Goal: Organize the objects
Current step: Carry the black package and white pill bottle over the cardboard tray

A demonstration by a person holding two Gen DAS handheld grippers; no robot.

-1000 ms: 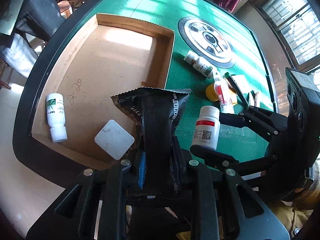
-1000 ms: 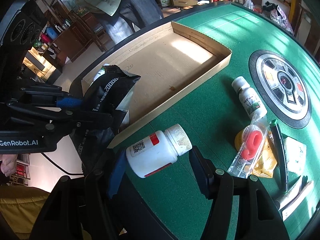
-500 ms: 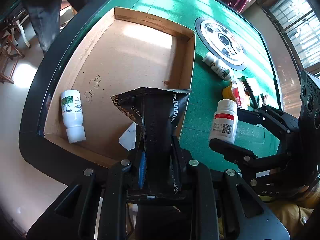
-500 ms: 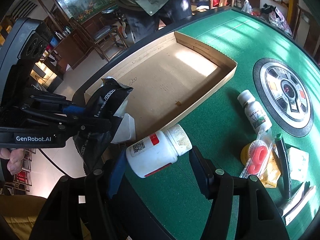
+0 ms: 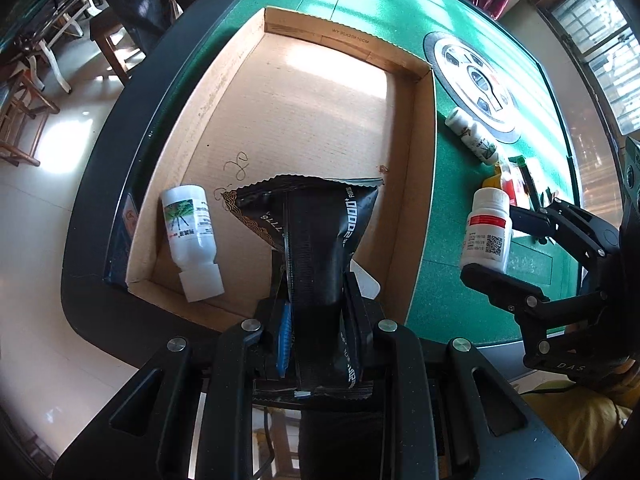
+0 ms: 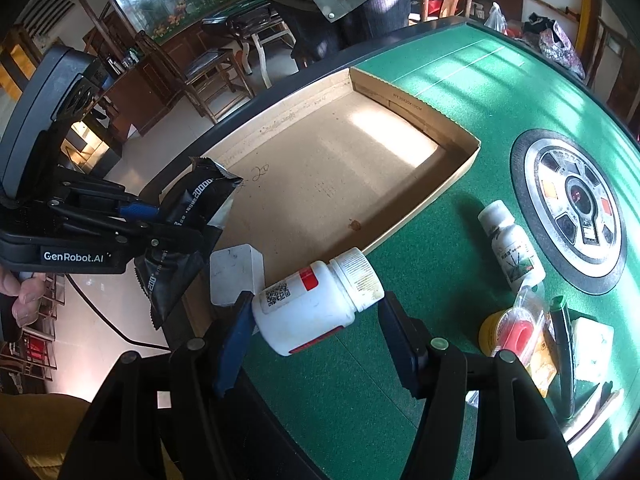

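Pouch (image 5: pixel 320 240) pinched in left claw (image 5: pixel 316 320)

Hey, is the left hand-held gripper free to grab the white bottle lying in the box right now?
Probably not. The left hand-held gripper is shut on the black packet; the bottle lies unobstructed in the box, but the packet must go first.

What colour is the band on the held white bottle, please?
Red, on the white bottle; clearest in the right wrist view.
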